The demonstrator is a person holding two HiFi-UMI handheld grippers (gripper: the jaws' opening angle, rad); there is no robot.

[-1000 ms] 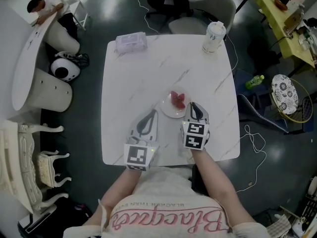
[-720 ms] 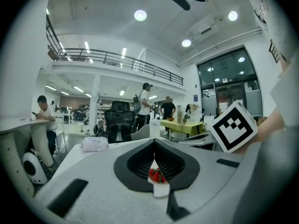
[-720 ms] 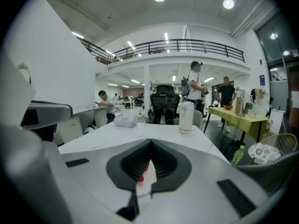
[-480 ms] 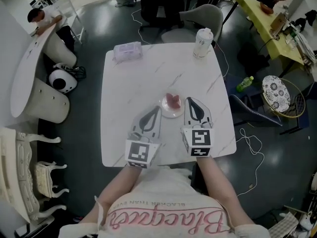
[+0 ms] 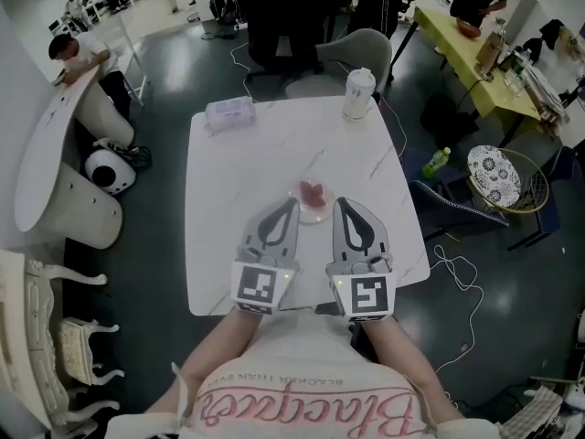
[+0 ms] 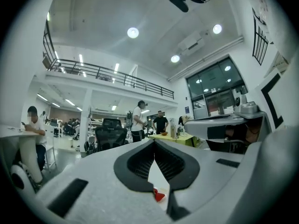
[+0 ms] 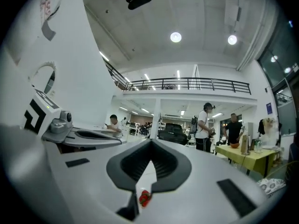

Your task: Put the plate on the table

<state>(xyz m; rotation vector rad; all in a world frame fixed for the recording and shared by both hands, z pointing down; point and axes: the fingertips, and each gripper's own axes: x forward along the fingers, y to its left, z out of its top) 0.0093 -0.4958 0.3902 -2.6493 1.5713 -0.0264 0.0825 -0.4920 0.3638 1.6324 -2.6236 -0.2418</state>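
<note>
**Marble table carries the plate; little seems left to do**

Pale, grey-veined table (image 5: 219, 245) fills the middle of the head view, set in an open office with dark flooring. The plate (image 5: 319, 214) lies flat on it, a little nearer your edge than the centre, with some red fruit (image 5: 311, 193) on top. Since it rests on the surface and neither tool grips it, I judge the placing itself to be finished. What remains, at most, is to draw both tools clear.

Your left gripper (image 5: 292, 203) lies just beside the plate's left rim; its own view shows the jaws brought together at the tips with nothing clamped, only a sliver of white and a red scrap in the gap behind them. Your right gripper (image 5: 339, 203) sits just beside the right rim; its jaws likewise meet at the tips and carry nothing.

Hard to settle:
- whether either tip touches the rim or stands just apart from it; the head view is too small to say;
- what the fruit is; it looks like strawberries, though I would not swear to it;
- the plate's outline in both gripper views, since the jaw bodies cover nearly all of it.

A lidded cup (image 5: 358, 92) and a soft packet (image 5: 229, 113) stand well apart at the far edge; your forearms are cut off below the marker cubes.
</note>
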